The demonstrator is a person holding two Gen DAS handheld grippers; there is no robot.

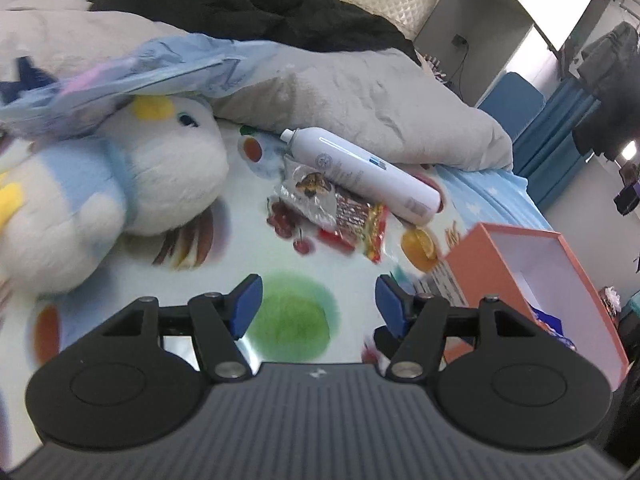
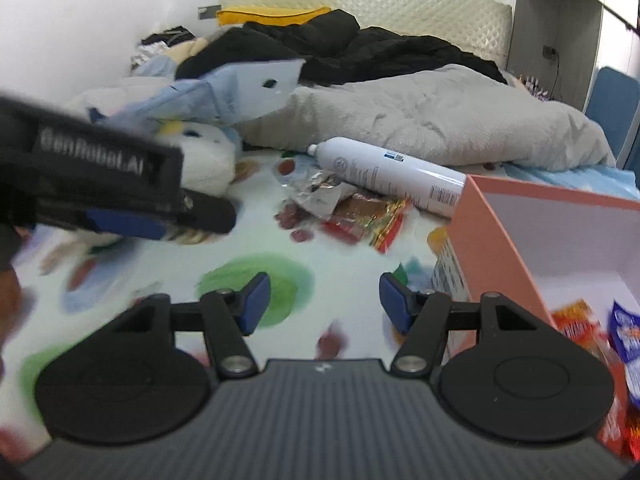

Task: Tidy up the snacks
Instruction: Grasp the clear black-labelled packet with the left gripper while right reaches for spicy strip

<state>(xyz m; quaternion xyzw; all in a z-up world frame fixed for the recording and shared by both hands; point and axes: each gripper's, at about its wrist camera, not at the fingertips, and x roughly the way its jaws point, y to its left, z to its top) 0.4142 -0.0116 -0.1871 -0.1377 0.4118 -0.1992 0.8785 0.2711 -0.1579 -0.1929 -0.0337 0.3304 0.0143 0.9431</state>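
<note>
Left tool [image 1: 318, 304] gapes short of snack packets [image 1: 352, 216].

snack packets [image 1: 344, 216] between plush toy [image 1: 120, 184] and box [image 1: 540, 280], bottle [image 1: 360, 172] behind

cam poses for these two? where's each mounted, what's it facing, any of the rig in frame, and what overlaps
Left wrist: on the left claw, angled down over the fruit-print bedsheet; faces plush toy, spray bottle, snack packets; own open claw only.
Right wrist: on the right claw, same heading; orange box at right with snacks inside; own open claw plus the left claw at left.
Shared: bottle, packets, plush, box, grey blanket.
</note>
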